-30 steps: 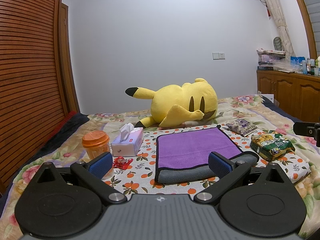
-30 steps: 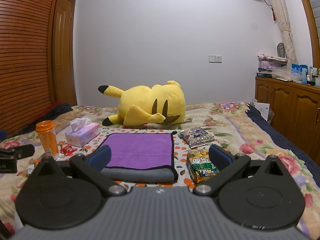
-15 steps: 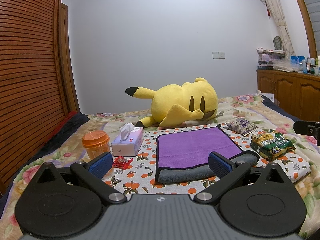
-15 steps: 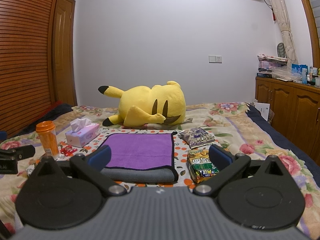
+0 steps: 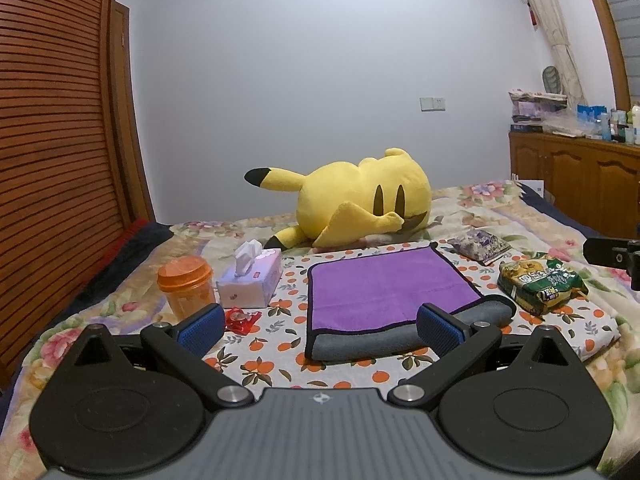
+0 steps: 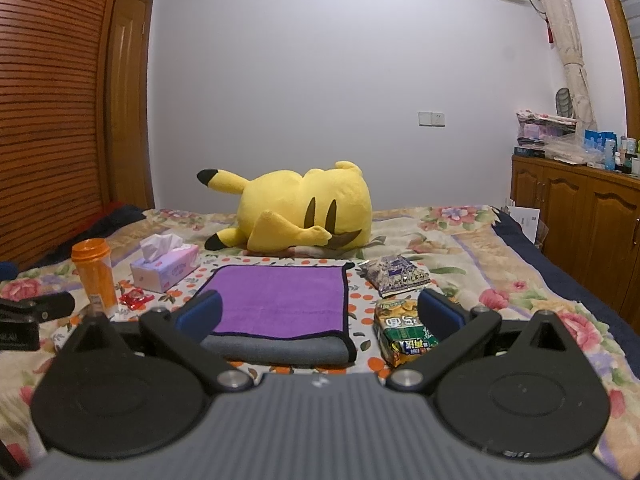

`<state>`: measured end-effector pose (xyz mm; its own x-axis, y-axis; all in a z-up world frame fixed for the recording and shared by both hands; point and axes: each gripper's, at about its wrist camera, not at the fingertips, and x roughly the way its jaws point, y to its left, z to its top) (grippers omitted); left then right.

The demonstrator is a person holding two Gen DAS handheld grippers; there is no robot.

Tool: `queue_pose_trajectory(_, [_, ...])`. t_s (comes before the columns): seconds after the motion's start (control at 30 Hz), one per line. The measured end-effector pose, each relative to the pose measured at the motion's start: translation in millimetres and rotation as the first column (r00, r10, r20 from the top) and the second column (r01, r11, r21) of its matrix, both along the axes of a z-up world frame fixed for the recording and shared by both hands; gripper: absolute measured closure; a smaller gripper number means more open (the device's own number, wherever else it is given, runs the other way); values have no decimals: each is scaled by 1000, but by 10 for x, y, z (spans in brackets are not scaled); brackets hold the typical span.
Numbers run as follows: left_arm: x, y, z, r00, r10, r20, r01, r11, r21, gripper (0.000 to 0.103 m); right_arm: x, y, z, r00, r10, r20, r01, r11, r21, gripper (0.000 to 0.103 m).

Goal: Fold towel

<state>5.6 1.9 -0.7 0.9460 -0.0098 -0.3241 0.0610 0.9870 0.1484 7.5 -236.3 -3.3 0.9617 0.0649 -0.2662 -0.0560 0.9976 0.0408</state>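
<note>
Currently both claws spread wide, empty: left gripper (image 5: 320, 326), right gripper (image 6: 320, 314). Descend level, pinch towel (image 6: 276, 298) near corners, nearest you, avoiding snack bag (image 6: 404, 332) beside towel.

The right gripper (image 6: 319, 312) hangs above the bed (image 6: 460, 248), jaws spread wide, nothing between them. The purple towel (image 6: 280, 300) lies flat ahead, tissue box (image 6: 165, 268) left of it, snack packet (image 6: 404, 332) just right.

Floral-quilted bed (image 5: 500, 216), orange-print cloth (image 5: 280, 344) under towel (image 5: 384, 284), plush (image 5: 360, 204) behind, tissue box (image 5: 250, 284), 2 snack packs (image 5: 540, 280)
</note>
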Motion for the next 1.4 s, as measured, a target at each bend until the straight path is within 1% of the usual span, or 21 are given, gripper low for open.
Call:
queue_pose_trajectory(0.17, [131,-5,-48,999,-8,-41,8,1000,5,0,78,35,-24,1000,11,-17,-11,1000,-15,0])
queue_pose_trajectory(0.4, [335,35,-120,994,-8,-107,6,1000,-19,0,236,78,-84,998,21,-51,-23,999,-33,0])
queue_pose_trajectory(0.53, [428,22,-154,991,-8,-130,8,1000,1,0,315,82,-126,997,27,-70,-29,999,-30,0])
queue_pose_trajectory(0.77, [562,0,-192,989,-20,-144,25,999,29,0,452,102,-190,995,24,-95,-28,999,-34,0])
queue_pose_trajectory(1.07, [755,23,-224,984,-23,-175,26,1000,10,0,653,91,-199,992,54,-114,-60,997,-46,0])
queue_pose_trajectory(1.27, [914,50,-256,982,-18,-189,20,1000,10,0,815,108,-246,988,69,-140,-78,995,-61,0])
queue_pose_trajectory(1.4, [1031,77,-295,979,-18,-203,20,1000,6,0,915,94,-288,982,83,-167,-94,994,-54,0])
